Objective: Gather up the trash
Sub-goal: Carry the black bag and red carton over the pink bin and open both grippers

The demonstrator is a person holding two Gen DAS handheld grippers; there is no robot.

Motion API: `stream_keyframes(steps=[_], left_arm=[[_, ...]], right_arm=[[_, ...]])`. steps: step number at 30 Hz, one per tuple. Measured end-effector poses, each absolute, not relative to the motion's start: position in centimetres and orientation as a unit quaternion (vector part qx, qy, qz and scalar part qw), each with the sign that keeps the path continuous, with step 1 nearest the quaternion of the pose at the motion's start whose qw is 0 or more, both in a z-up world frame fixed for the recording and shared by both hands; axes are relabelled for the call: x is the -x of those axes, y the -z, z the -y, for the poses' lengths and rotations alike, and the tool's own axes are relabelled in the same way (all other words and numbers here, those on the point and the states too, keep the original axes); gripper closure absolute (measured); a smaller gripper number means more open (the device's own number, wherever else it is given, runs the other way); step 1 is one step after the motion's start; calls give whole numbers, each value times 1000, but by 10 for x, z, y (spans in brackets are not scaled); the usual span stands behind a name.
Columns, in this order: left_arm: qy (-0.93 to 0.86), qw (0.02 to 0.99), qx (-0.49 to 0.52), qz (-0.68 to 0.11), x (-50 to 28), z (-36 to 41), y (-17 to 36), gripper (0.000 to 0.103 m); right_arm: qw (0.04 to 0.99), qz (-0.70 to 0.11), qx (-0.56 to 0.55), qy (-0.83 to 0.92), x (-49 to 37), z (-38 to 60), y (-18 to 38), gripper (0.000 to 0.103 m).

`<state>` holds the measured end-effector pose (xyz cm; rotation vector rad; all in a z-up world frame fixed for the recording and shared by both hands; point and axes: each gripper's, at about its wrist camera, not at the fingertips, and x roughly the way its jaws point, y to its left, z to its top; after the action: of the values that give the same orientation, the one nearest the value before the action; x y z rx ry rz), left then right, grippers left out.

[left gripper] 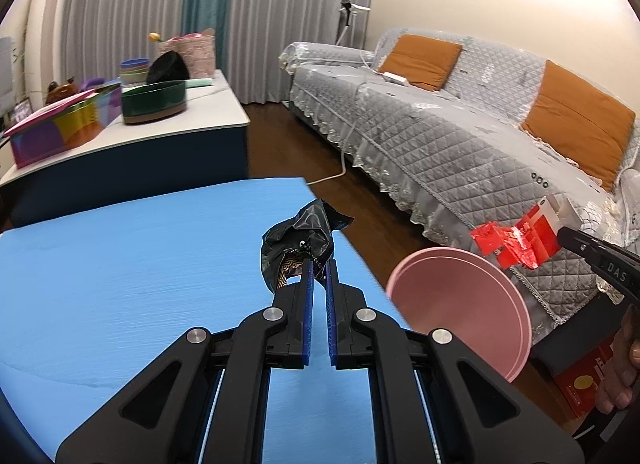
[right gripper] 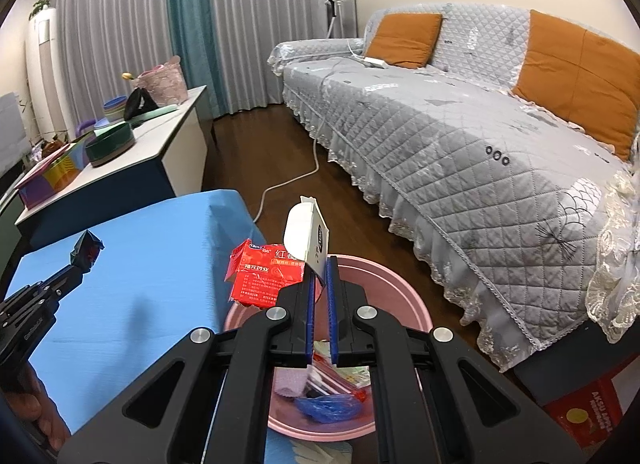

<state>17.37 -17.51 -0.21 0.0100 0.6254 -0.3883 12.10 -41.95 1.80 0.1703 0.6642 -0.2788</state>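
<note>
My left gripper (left gripper: 319, 264) is shut on a crumpled black wrapper (left gripper: 298, 242) and holds it above the blue table (left gripper: 120, 264); it also shows in the right wrist view (right gripper: 86, 252). My right gripper (right gripper: 320, 264) is shut on a flattened red and white carton (right gripper: 276, 268) and holds it over the pink bin (right gripper: 400, 284). The carton (left gripper: 524, 240) and the bin (left gripper: 460, 304) also show at the right of the left wrist view. The bin holds several pieces of trash, among them a blue bag (right gripper: 328, 404).
A grey quilted sofa (right gripper: 460, 136) with orange cushions runs along the right. A white side table (left gripper: 168, 120) with bowls and boxes stands behind the blue table. A white cable (right gripper: 296, 176) lies on the wood floor. A red box (right gripper: 588, 416) sits beside the bin.
</note>
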Motion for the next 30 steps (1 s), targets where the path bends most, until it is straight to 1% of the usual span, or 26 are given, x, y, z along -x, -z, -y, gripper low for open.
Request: stream_keyframes(steps=[18, 25, 26, 27, 28, 29, 30], left_arm=[[279, 915, -38, -290, -155, 244, 9, 97], [311, 901, -42, -301, -154, 264, 8, 96], [319, 896, -40, -306, -155, 267, 9, 95], [327, 892, -38, -311, -156, 268, 10, 85], [329, 889, -38, -314, -156, 269, 11, 66], [330, 890, -34, -313, -156, 267, 11, 61], [330, 891, -28, -311, -155, 265, 10, 59]], right_arm=[[919, -344, -87, 170, -114, 458, 1, 97], [916, -351, -86, 174, -113, 465, 8, 97], [915, -353, -86, 174, -112, 466, 9, 97], [915, -354, -87, 174, -112, 466, 9, 96], [914, -356, -87, 175, -112, 467, 10, 94], [912, -361, -89, 174, -113, 468, 12, 92], [909, -367, -91, 173, -114, 469, 14, 92]])
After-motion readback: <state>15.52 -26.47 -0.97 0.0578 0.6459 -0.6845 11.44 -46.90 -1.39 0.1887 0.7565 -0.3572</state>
